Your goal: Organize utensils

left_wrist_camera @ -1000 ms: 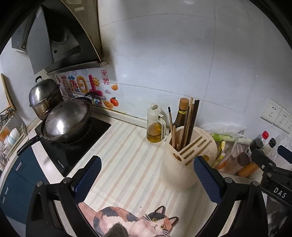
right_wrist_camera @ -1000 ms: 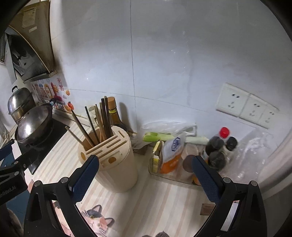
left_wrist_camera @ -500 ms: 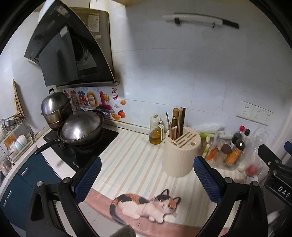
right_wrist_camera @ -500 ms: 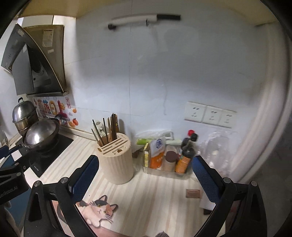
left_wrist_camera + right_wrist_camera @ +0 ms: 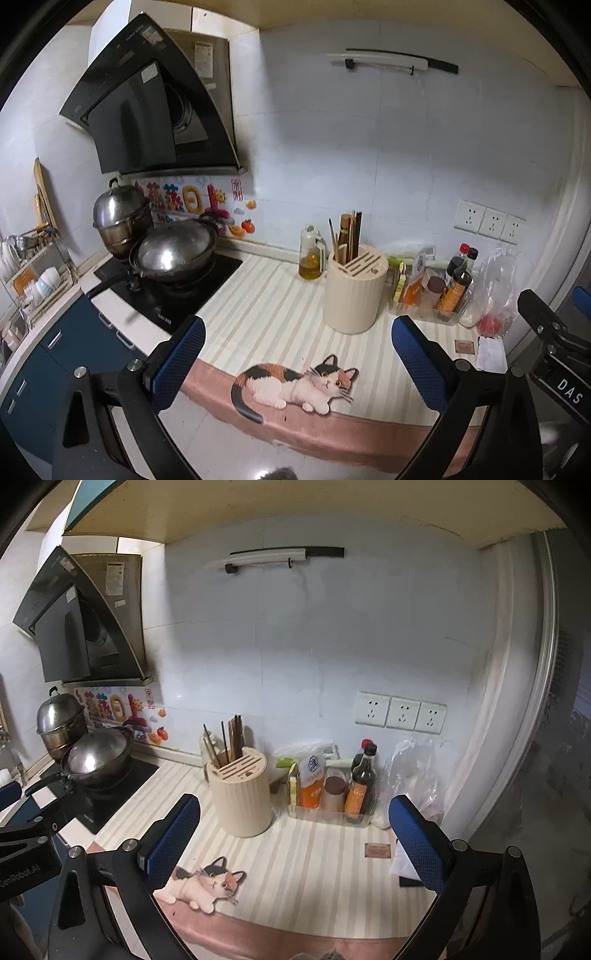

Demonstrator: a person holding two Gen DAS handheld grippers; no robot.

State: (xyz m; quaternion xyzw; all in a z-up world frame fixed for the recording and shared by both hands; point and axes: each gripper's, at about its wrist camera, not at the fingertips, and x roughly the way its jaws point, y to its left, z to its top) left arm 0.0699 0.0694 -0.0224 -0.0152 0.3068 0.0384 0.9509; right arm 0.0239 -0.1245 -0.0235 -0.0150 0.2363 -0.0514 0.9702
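A cream ribbed utensil holder (image 5: 352,290) stands on the striped counter mat; it also shows in the right wrist view (image 5: 242,795). Several chopsticks (image 5: 351,236) stand upright in its back section, seen too in the right wrist view (image 5: 231,740). My left gripper (image 5: 297,363) is open and empty, held well in front of the counter edge. My right gripper (image 5: 295,843) is open and empty, also back from the counter. Each gripper appears at the edge of the other's view.
A wok (image 5: 173,253) sits on a black cooktop (image 5: 166,291) at left, a steel pot (image 5: 120,214) behind it. An oil jug (image 5: 311,254) stands by the holder. A tray of bottles and packets (image 5: 332,786) and a plastic bag (image 5: 413,771) stand right. A range hood (image 5: 155,107) hangs above.
Both grippers have pulled back and up from the holder, so the counter looks farther away and more of the wall and hood shows. Both stay open and empty.
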